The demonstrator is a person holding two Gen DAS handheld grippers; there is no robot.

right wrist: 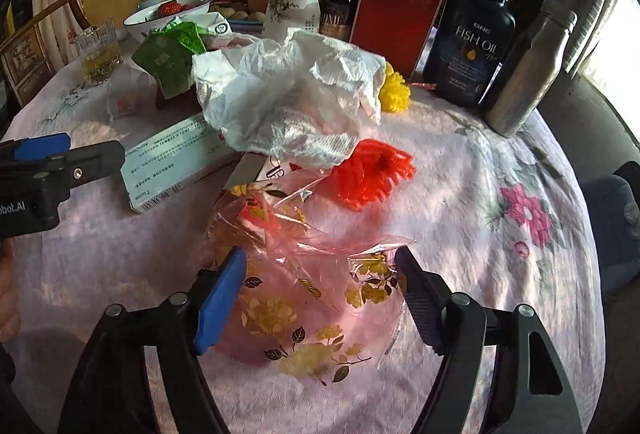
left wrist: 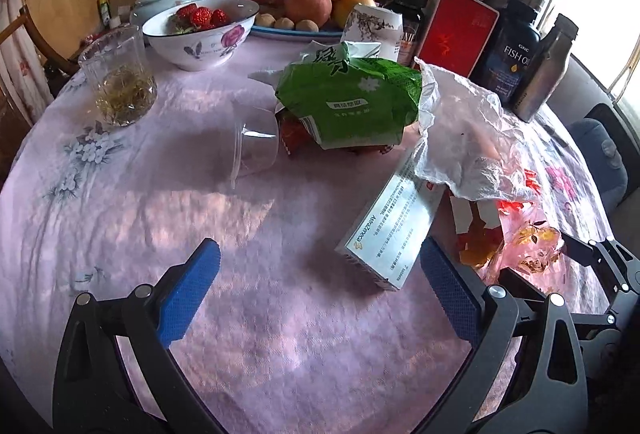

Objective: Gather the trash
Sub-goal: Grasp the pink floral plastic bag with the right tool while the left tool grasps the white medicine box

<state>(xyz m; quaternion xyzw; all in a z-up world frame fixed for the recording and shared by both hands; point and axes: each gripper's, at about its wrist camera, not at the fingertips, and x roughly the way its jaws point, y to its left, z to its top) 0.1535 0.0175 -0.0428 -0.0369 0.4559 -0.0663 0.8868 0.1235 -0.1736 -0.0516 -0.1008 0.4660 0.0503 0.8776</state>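
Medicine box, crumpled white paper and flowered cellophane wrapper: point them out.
medicine box point(left wrist: 390, 230): left wrist view, printed top face.
crumpled white paper point(right wrist: 288, 94): right wrist view, creased middle.
flowered cellophane wrapper point(right wrist: 304, 298): right wrist view, clear middle.

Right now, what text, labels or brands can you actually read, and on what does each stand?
"GNC FISH OIL": dark bottle.
"AstraZeneca": white medicine box; its small print is unreadable.
"bot.AI", cut off: left tool.
Green packet: large characters, illegible.
Red box: nothing legible.
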